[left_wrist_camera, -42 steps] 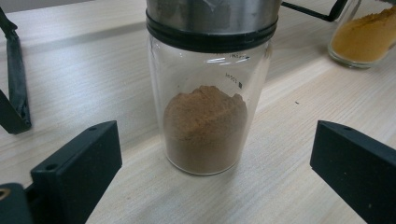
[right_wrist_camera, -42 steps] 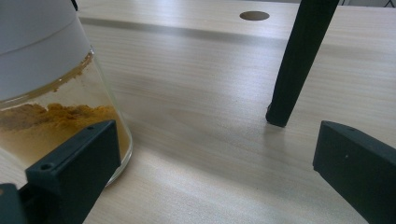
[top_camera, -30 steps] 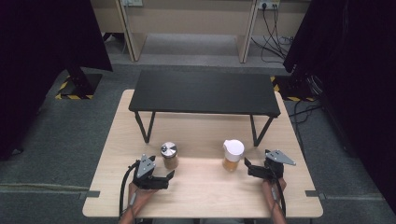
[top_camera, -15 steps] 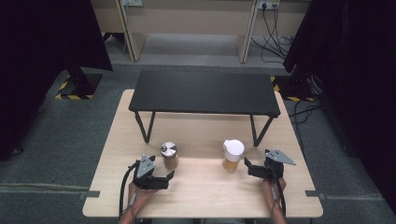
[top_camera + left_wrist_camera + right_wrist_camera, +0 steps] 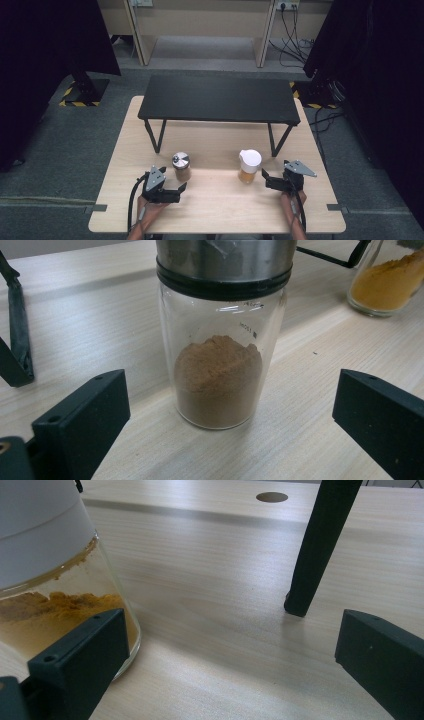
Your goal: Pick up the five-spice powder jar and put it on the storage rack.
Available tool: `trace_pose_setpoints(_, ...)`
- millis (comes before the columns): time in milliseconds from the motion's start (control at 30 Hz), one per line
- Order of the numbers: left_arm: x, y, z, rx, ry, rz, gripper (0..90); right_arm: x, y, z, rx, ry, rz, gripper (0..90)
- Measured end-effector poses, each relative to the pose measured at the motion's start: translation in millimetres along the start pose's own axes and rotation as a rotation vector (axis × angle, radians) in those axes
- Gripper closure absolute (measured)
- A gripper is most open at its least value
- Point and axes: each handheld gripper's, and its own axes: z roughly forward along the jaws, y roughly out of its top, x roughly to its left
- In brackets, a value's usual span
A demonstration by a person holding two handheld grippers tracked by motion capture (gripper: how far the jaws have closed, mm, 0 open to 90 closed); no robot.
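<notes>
While both grippers waited spread, overhead: steel-capped jar [image 5: 181, 166] beside left gripper [image 5: 176, 192], white-lidded jar [image 5: 249, 166] beside right gripper [image 5: 266, 179]. Left gripper view: jar centred, ungrasped. Right gripper view: jar off-centre; approach step, realignment likely needed.

Item count: wooden table and surroundings

Two glass jars stand on one wooden table [image 5: 125, 150]: one jar with a metal lid [image 5: 181, 166] holding brown powder, and one jar with a white lid [image 5: 249, 166] holding orange-yellow powder. One black bench [image 5: 219, 98] with two visible leg frames stands on the table. Two handheld grippers are present: one left gripper [image 5: 181, 189] and one right gripper [image 5: 264, 177], each with two black jaws and one grey three-cornered plate.
</notes>
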Motion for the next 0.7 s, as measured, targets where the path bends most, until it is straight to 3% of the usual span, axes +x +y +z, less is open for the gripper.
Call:
trace_pose_setpoints(233, 3.2, 1.3, 2.1, -0.005, -0.005, -0.023, 0.8, -0.3, 0.2, 0.2, 0.0, 0.002, 0.0, 0.8)
trace_pose_setpoints(700, -6.0, 12.1, 7.8, -0.014, 0.013, -0.018, 1.3, 0.0, 0.3, 0.4, 0.001, 0.001, -0.001, 0.8)
